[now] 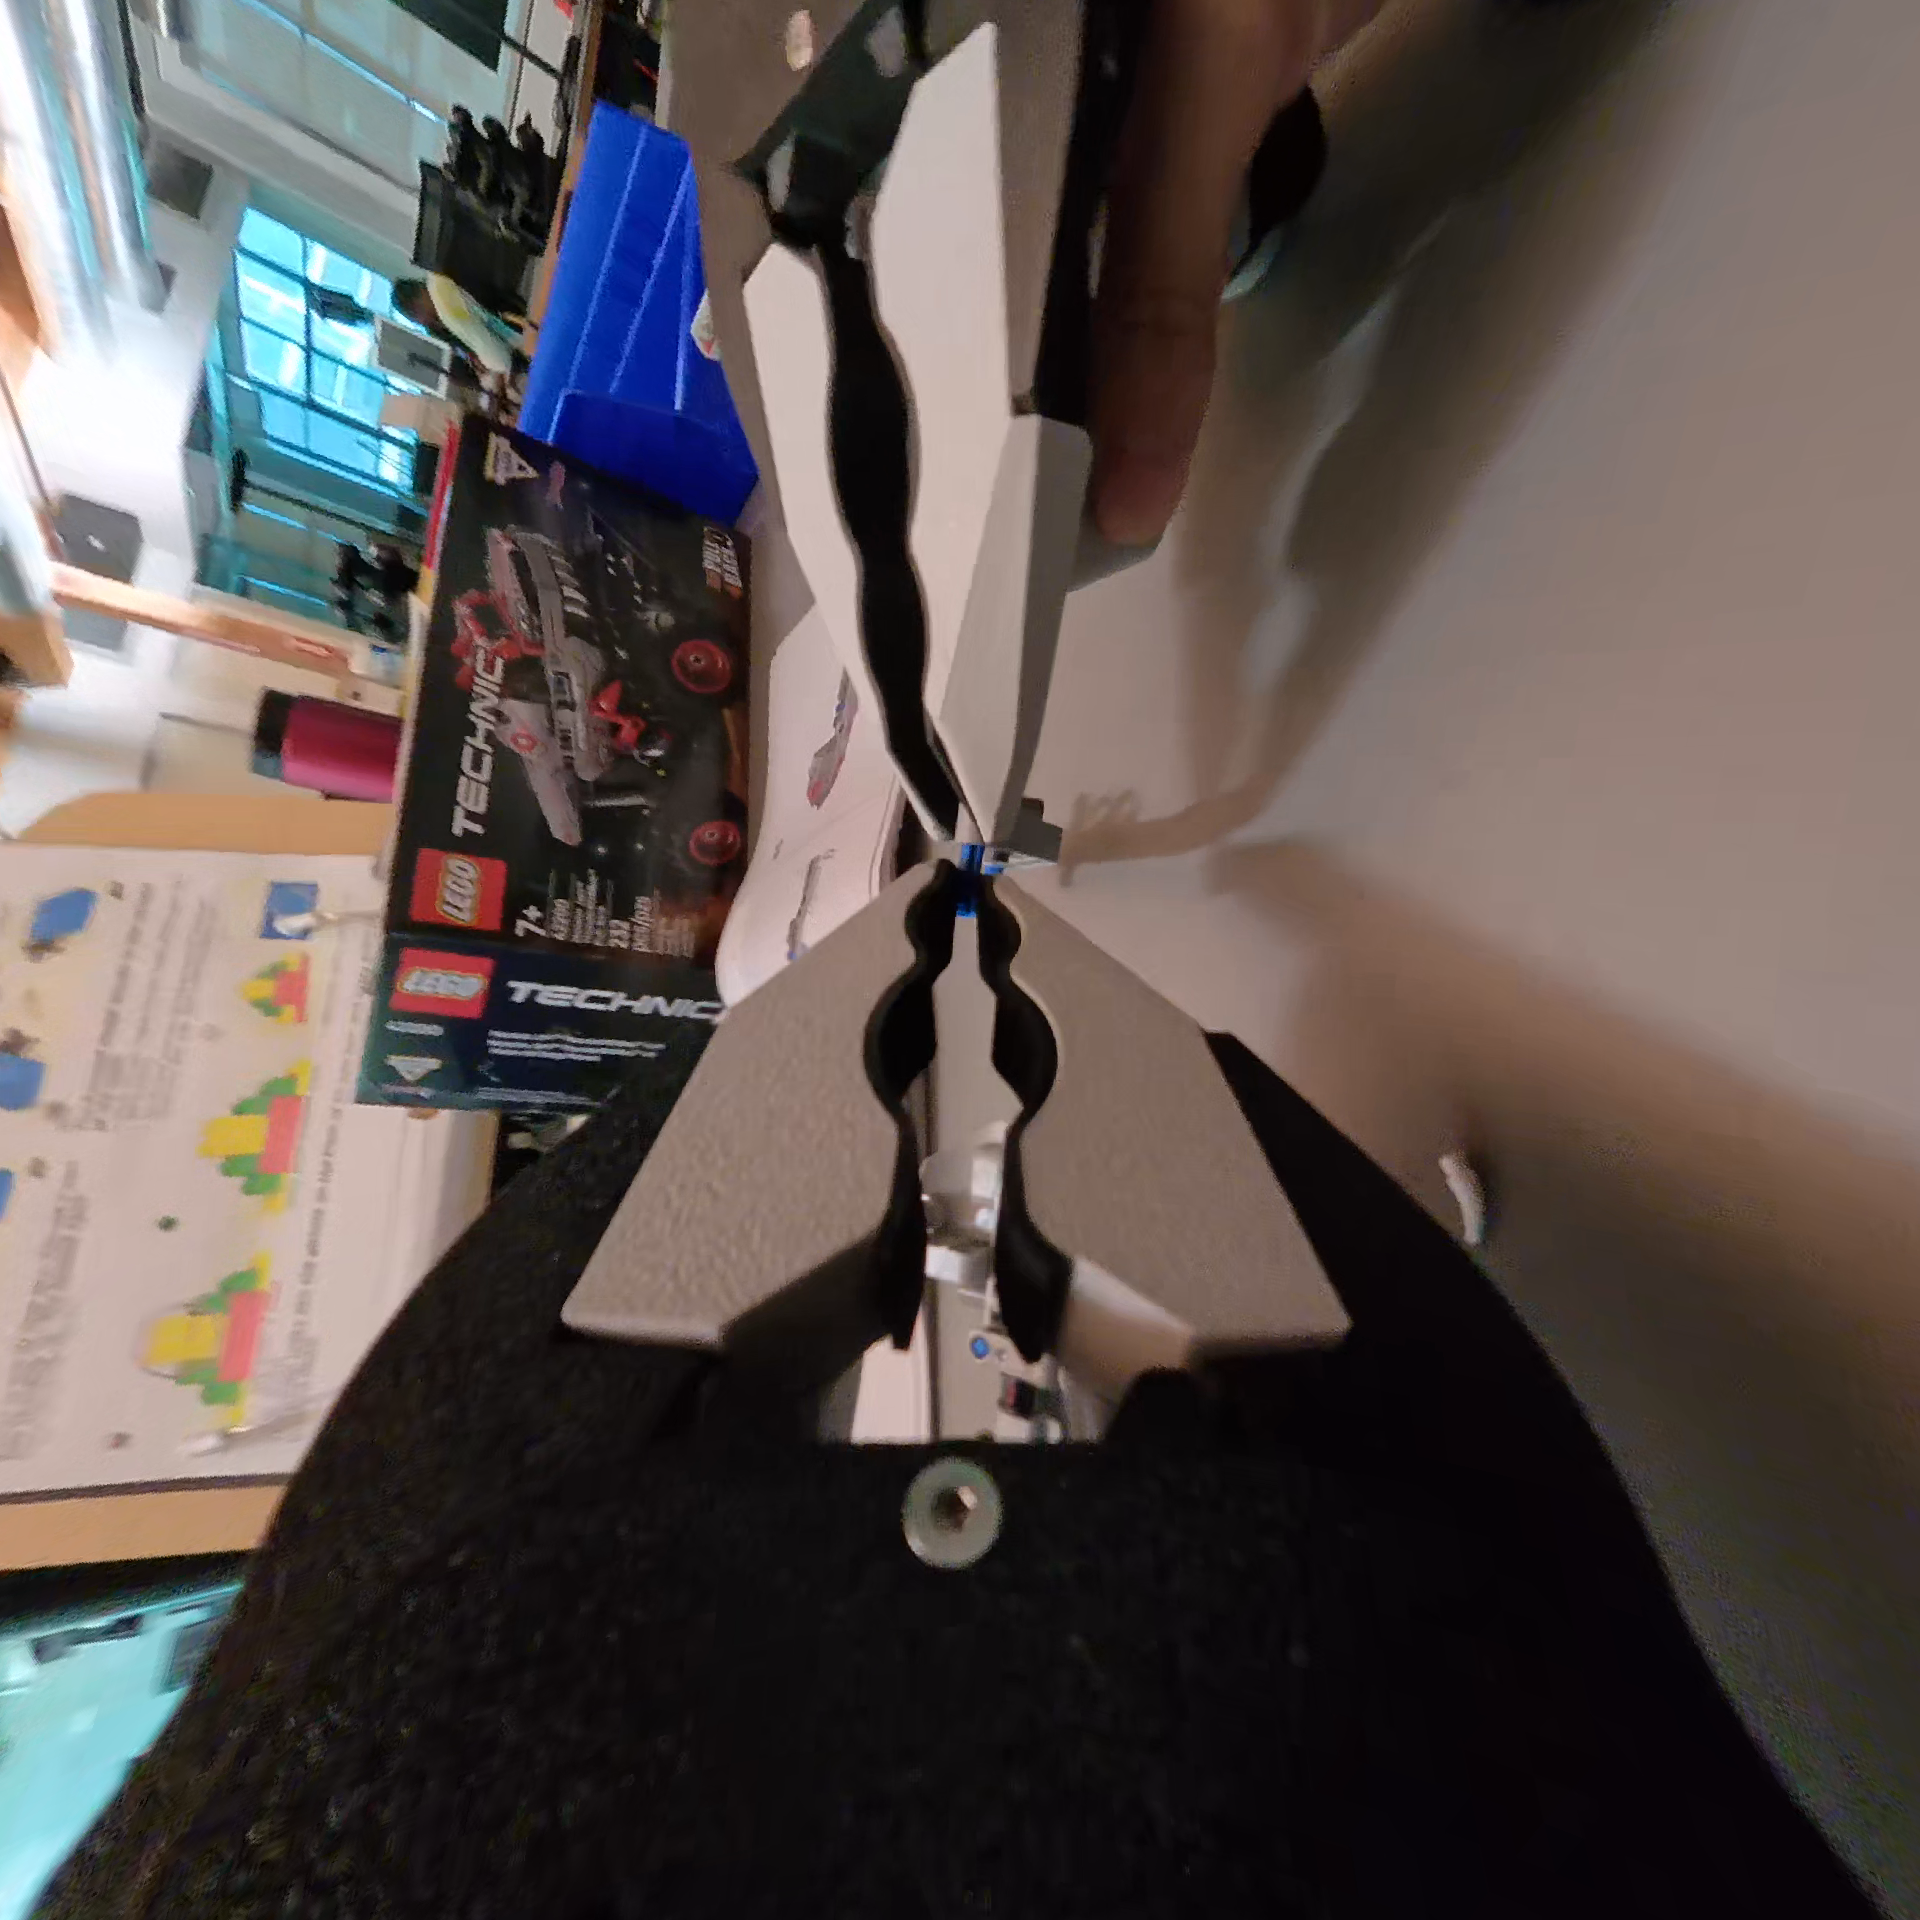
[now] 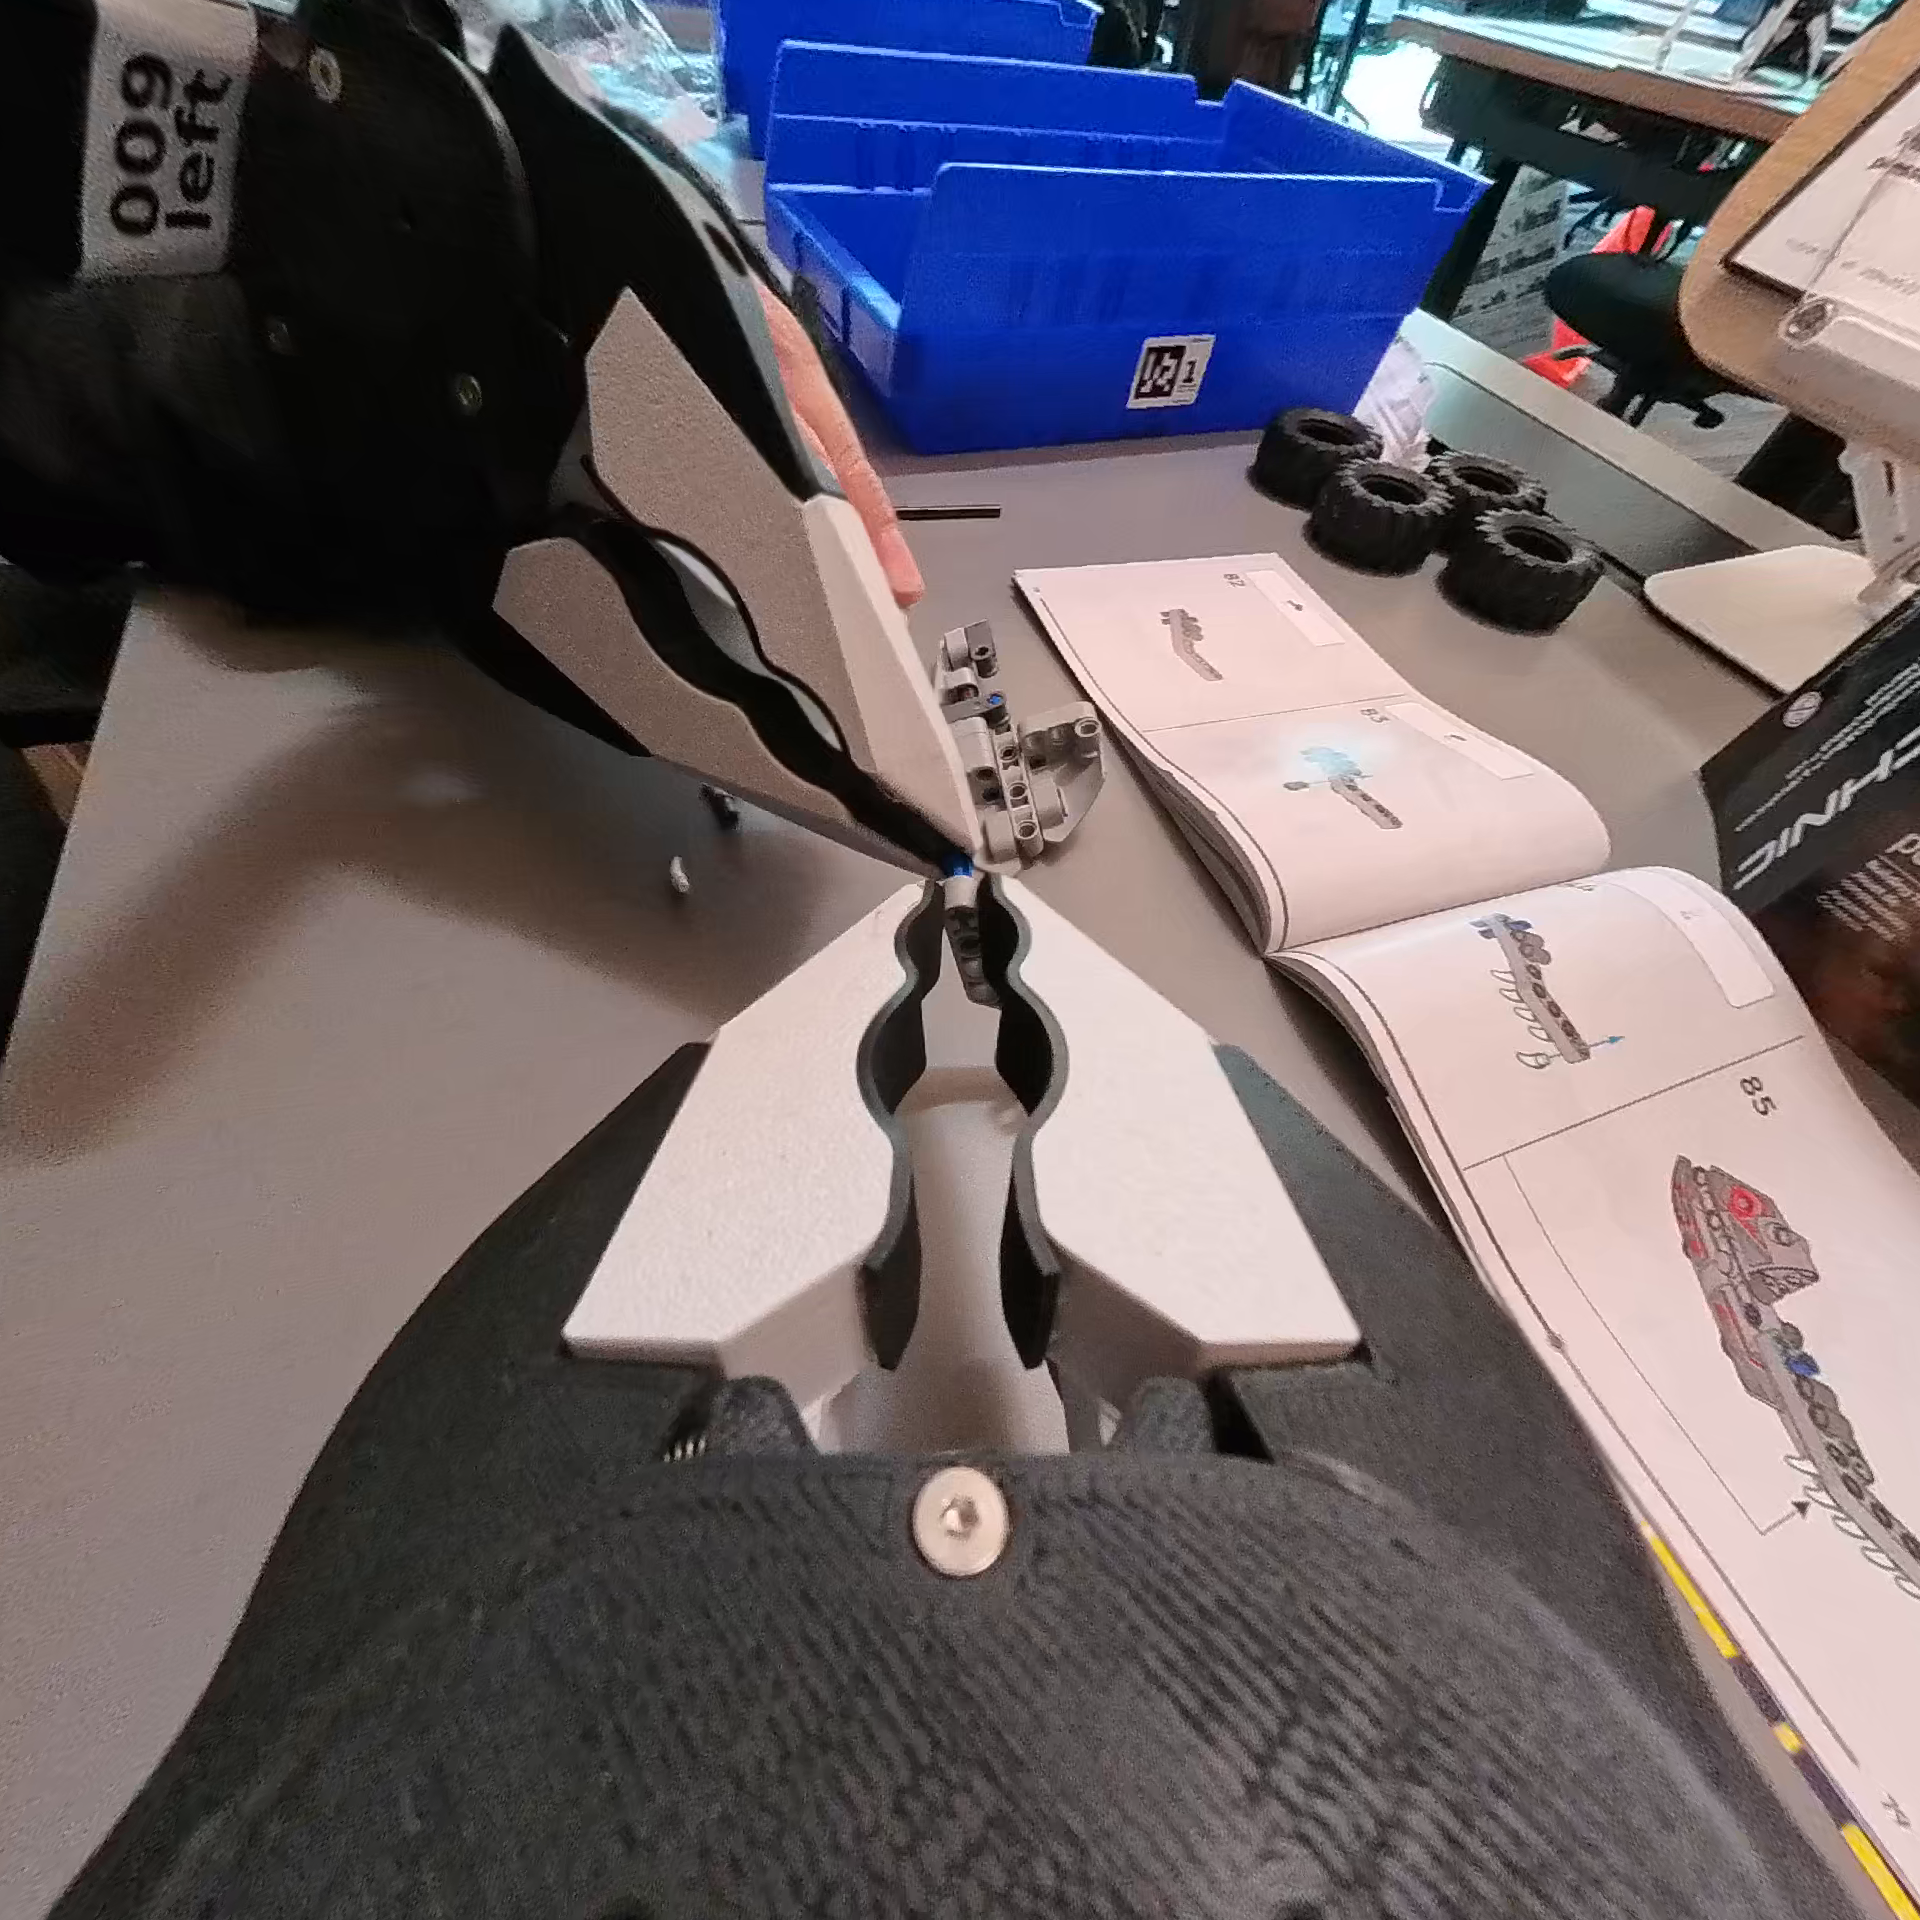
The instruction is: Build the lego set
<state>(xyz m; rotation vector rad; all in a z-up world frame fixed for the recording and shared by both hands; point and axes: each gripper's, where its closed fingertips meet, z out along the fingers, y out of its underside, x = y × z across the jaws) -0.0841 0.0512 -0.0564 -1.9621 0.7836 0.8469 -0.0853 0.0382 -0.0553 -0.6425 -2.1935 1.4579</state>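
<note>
My left gripper is shut on a small blue pin. My right gripper is shut on a short grey beam that stands up between its fingers. The two grippers meet tip to tip above the grey table. The blue pin touches the top end of the beam. In the right wrist view the left gripper reaches in from the upper left. In the left wrist view the right gripper reaches in from above with the grey beam. A grey Lego assembly lies just behind the tips.
An open instruction booklet lies to the right, with several black tyres behind it. Blue bins stand at the back. The Lego box stands beyond the booklet. A black axle and small loose pieces lie on the table.
</note>
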